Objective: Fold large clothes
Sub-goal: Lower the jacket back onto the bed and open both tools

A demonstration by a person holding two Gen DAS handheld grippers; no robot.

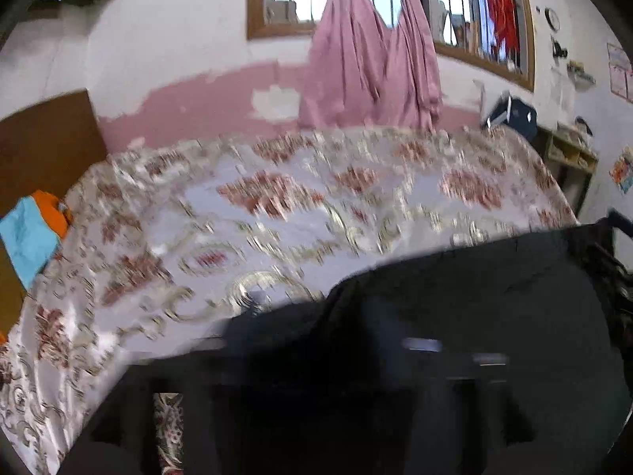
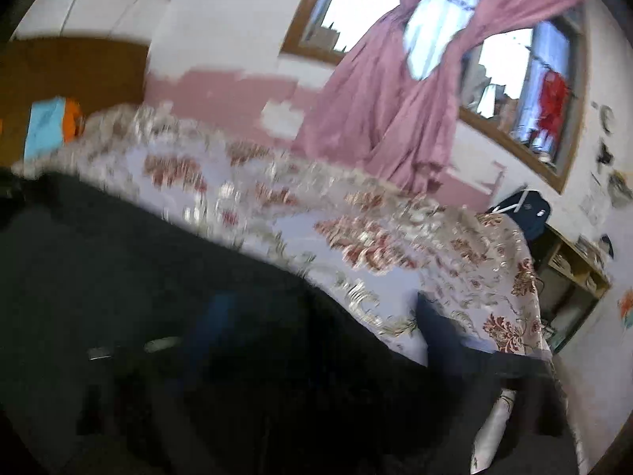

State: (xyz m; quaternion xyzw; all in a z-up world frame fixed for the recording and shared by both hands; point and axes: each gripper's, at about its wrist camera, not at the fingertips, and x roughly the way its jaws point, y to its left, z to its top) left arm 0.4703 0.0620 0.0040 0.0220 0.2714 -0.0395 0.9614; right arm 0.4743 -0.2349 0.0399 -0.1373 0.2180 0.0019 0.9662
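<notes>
Item: dark garment, large, black or near black. Location: near side of the bed, lying in a broad mass across the near edge. It fills the lower half of both wrist views. Its far hem runs as a ragged diagonal line over the floral bedspread. Both views are heavily blurred.

Right tongs: wide. One finger shows bluish over the dark cloth. The other stands well apart from it, over the bedspread near the bed's foot-end corner. Neither pad is seen pressing on anything.

Left tongs: one dark fingertip shows against the bedspread at the garment's edge. The rest is lost in the black cloth, so wide or narrow cannot be told.

Open room: the far half of the bedspread is bare from the garment's hem to the wall.

Edges and bounds:
- Brown headboard at the left end, with a light blue cloth and an orange cloth against it.
- Pink curtain, hanging from the window down to the bed's far edge.
- Dark bag at the far right corner.
- Open wooden shelf unit just beyond the foot end.
</notes>
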